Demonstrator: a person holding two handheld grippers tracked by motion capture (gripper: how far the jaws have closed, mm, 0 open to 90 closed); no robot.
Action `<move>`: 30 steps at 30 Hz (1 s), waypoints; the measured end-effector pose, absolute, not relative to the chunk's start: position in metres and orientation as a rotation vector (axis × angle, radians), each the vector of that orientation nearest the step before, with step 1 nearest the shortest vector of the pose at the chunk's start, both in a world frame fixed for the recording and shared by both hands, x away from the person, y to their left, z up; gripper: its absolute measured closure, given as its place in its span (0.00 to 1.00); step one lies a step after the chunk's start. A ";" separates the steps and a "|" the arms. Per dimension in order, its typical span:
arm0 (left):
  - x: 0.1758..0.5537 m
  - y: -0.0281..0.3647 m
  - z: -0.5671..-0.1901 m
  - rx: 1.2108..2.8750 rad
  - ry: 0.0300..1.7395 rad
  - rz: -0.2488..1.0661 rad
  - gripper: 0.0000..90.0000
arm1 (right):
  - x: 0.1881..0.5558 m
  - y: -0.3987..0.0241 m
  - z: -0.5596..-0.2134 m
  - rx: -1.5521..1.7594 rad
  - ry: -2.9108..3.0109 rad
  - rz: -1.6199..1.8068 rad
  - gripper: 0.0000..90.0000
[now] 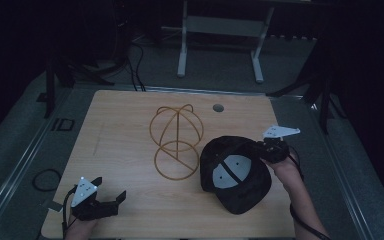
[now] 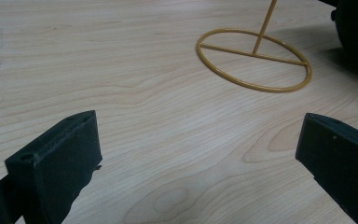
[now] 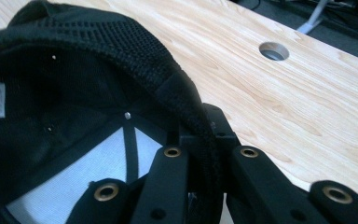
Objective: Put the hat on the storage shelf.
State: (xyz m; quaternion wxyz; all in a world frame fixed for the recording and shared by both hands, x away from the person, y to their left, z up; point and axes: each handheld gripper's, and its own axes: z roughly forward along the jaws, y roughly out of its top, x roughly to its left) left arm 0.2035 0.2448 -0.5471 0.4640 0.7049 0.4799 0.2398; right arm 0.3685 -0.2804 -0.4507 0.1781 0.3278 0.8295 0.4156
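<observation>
Right tool (image 3: 200, 154) is clamped on the black cap's (image 1: 237, 172) rim, wire stand (image 1: 176, 142) just to its left; left tool (image 1: 111, 200) sits open, farther off.

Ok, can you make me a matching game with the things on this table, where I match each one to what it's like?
Things:
1. cap
2. wire stand
3. left gripper
4. round hole

What it's like:
A. jaws wide apart over bare wood
B. gold-coloured, standing upright in the middle of the table
C. black, lying inside-up, its edge pinched by the right gripper
D. in the tabletop near the far edge

Right pairs: 1-C, 2-B, 3-A, 4-D
</observation>
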 end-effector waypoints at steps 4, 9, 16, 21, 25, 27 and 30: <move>0.204 0.243 -0.547 1.736 1.172 0.590 0.01 | 0.361 -0.283 -0.443 0.945 2.310 1.248 0.98; 0.201 0.237 -0.542 1.726 1.149 0.599 0.01 | 0.352 -0.287 -0.427 0.945 2.257 1.289 0.98; 0.196 0.214 -0.530 1.718 1.059 0.606 0.01 | 0.337 -0.292 -0.406 0.952 2.163 1.267 0.98; 0.194 0.185 -0.521 1.736 0.973 0.593 0.01 | 0.329 -0.292 -0.397 0.954 2.125 1.242 0.98; 0.192 0.160 -0.517 1.744 0.918 0.565 0.01 | 0.325 -0.292 -0.392 0.966 2.107 1.262 0.98; 0.192 0.149 -0.515 1.748 0.899 0.538 0.01 | 0.323 -0.291 -0.389 0.966 2.094 1.274 0.98; 0.195 0.134 -0.513 1.761 0.869 0.508 0.01 | 0.320 -0.289 -0.384 0.958 2.084 1.286 0.98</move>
